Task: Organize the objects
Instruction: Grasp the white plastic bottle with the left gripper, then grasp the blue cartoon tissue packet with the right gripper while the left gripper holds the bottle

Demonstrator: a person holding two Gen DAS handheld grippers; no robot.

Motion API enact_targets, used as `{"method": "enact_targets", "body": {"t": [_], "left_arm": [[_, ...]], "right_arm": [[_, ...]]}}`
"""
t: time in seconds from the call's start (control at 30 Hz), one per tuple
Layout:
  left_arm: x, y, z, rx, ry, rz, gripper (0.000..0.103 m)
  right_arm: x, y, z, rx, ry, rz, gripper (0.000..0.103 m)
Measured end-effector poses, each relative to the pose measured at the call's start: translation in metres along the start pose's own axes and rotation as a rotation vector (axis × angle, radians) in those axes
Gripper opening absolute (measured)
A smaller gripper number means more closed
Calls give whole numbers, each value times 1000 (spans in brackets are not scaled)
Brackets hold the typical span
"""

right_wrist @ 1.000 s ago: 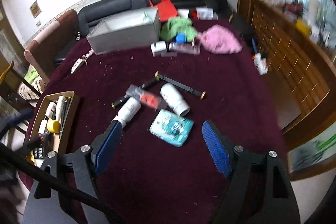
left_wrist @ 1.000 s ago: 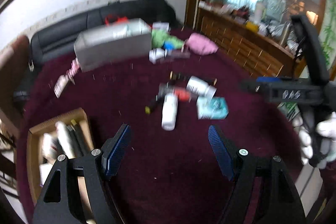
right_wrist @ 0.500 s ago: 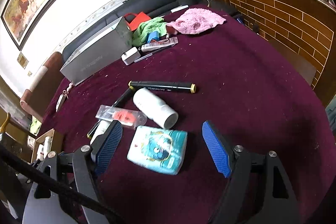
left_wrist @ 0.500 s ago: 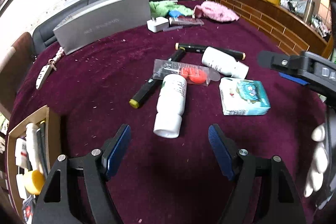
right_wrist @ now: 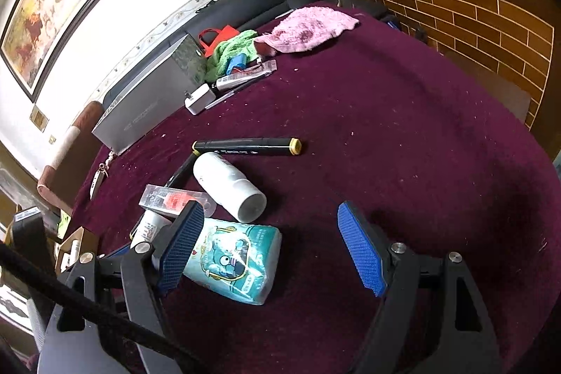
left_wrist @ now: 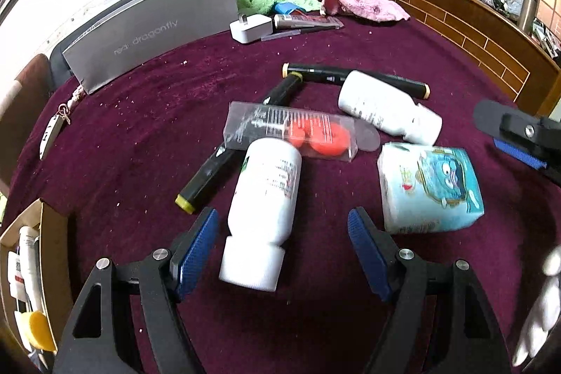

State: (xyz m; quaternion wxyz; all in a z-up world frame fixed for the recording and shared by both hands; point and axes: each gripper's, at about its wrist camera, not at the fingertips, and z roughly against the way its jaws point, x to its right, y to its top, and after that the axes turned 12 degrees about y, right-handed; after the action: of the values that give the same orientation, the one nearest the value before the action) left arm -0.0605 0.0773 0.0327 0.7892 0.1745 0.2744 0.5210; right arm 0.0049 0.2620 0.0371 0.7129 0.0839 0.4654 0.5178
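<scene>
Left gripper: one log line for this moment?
left gripper: open, straddling bottle | right gripper: open, empty, by tissue pack | nothing held

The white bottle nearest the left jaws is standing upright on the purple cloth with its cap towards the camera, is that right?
Not quite. The white bottle is lying on its side, not standing upright; the left wrist view shows it stretched along the purple cloth. The rest holds: it lies between the open jaws of the left gripper, cap towards the camera.

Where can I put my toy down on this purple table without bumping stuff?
Bare cloth lies right of the black marker and pink towel. It is crowded around the white bottles and tissue pack.
</scene>
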Motion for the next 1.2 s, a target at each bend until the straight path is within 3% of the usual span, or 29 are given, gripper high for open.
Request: {"method": "enact_targets", "body": {"t": [0.2, 0.27, 0.3, 0.33, 0.6, 0.9, 1.07, 1.2], "left_arm": [[0, 4, -5, 16, -3, 4, 68], [-1, 4, -5, 22, -24, 11, 47], [-2, 4, -4, 22, -33, 20, 42], [-4, 5, -4, 19, -39, 27, 28], [-36, -11, 1, -47, -144, 160, 28], [-59, -59, 30, -70, -171, 205, 28], [-62, -79, 40, -64, -156, 202, 28], [-58, -87, 45, -44, -136, 185, 28]], "right_arm": [[-1, -1, 0, 4, -2, 3, 79], [-2, -2, -2, 1, -9, 10, 79], [-2, -2, -3, -1, -10, 10, 79], [-2, -3, -4, -5, -12, 9, 79], [4, -5, -9, -25, -16, -8, 79], [8, -10, -20, -46, 53, -47, 83], [4, -15, -25, -86, 176, -73, 83], [-6, -21, -36, -193, 326, -76, 83]]}}
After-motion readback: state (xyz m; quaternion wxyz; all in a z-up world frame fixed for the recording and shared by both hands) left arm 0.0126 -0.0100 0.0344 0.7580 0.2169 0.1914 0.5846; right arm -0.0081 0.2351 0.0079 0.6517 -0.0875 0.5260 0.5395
